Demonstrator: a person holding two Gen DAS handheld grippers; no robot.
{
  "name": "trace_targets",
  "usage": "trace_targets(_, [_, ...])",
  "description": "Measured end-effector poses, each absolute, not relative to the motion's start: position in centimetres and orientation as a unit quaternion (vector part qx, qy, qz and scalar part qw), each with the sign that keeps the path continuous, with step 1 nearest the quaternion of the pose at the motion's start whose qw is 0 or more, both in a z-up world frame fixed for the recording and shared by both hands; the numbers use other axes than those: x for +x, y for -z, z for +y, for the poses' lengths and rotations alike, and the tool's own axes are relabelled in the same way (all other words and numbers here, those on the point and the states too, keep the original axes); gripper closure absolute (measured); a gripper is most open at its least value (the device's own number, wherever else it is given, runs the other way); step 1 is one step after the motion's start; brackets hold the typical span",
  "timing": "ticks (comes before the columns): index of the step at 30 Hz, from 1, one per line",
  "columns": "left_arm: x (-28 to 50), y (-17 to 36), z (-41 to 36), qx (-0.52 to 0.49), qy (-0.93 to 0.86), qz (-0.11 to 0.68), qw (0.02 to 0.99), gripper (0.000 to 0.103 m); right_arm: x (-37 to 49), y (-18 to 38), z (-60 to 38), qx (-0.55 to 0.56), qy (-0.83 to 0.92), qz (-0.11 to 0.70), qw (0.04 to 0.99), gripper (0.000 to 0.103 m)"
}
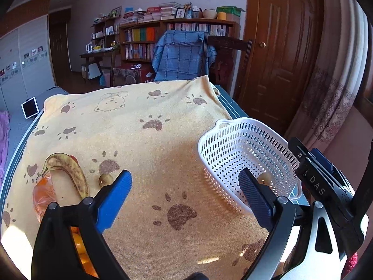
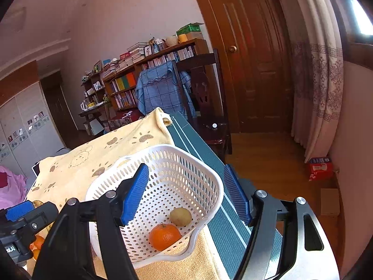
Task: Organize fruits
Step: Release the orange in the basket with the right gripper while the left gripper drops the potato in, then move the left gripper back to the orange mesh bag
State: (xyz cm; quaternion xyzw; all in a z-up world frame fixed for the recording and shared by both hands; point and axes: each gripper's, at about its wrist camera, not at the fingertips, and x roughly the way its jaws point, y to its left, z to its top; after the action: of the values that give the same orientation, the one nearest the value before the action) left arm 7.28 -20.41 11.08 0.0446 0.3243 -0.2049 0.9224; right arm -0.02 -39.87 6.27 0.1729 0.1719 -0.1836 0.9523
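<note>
A white perforated basket [image 1: 242, 149] stands at the right edge of the towel-covered table; in the right wrist view the basket [image 2: 186, 168] holds an orange [image 2: 164, 236] and a small yellow-green fruit [image 2: 180, 216]. A spotted banana [image 1: 70, 170], a small round fruit [image 1: 105, 180] and a bag of oranges [image 1: 44, 193] lie at the left. My left gripper [image 1: 186, 193] is open and empty above the towel between them and the basket. My right gripper [image 2: 188, 193] is open and empty over the basket.
A yellow paw-print towel [image 1: 139, 140] covers the green table [image 2: 209, 210]. A chair with a blue cloth [image 1: 181, 56] and bookshelves stand behind. A wooden door [image 1: 279, 46] and curtain are at the right. A tablet [image 1: 30, 110] lies at the far left.
</note>
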Motion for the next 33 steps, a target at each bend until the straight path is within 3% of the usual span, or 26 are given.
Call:
trace_targets(4, [7.1, -11.0, -18.9, 0.048, 0.173, 0.324, 0.929, 0.008, -0.5, -7.1, -38.9, 0.167, 0.164, 0.159, 0.959, 0.020])
trace_targets(15, [7.5, -10.5, -13.8, 0.025, 0.104, 0.338, 0.935, 0.007, -0.4, -8.4, -35.0, 0.143, 0.071, 0.180, 0.971, 0.016])
trace_targets(18, [7.5, -10.5, -12.4, 0.019, 0.083, 0.338, 0.937, 0.007, -0.5, -8.6, -33.4, 0.135, 0.037, 0.193, 0.971, 0.010])
trace_targets(33, [8.8, -9.6, -3.9, -0.026, -0.019, 0.349, 0.937, 0.007, -0.6, -8.2, -26.4, 0.085, -0.078, 0.238, 0.964, 0.010])
